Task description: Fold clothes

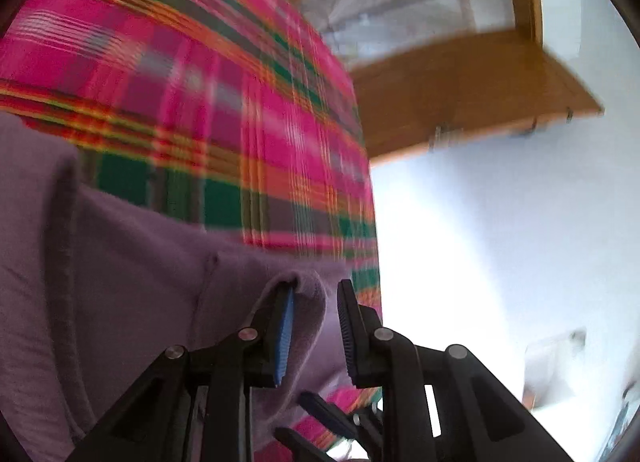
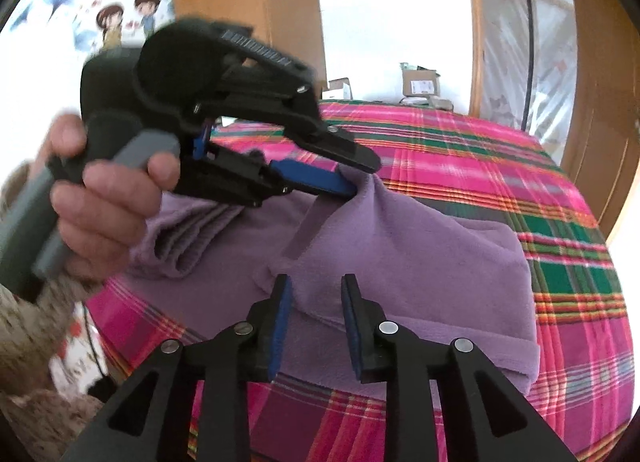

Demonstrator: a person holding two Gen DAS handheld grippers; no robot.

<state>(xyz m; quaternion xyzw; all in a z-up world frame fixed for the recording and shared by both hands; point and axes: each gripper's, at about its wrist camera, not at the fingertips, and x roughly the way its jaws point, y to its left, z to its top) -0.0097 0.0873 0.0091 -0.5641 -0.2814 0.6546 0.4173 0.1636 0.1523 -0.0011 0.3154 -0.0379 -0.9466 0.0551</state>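
Fleece garment (image 2: 420, 262), purple, lies partly folded on a bed under a pink, green and orange plaid bedspread (image 2: 520, 182). The left tongs (image 2: 352, 178), held in a person's hand (image 2: 100, 202), are clamped on a raised fold of the purple cloth; from the left wrist view that fold sits pinched between the blue pads (image 1: 285, 334). The right tongs (image 2: 316, 318) stand apart with nothing between them, hovering over the garment. Raised lettering on the left tool's black body is too blurred to read. Cartoon stickers (image 2: 128, 18) on the wall and labels on the cardboard boxes (image 2: 418, 82) are likewise illegible.
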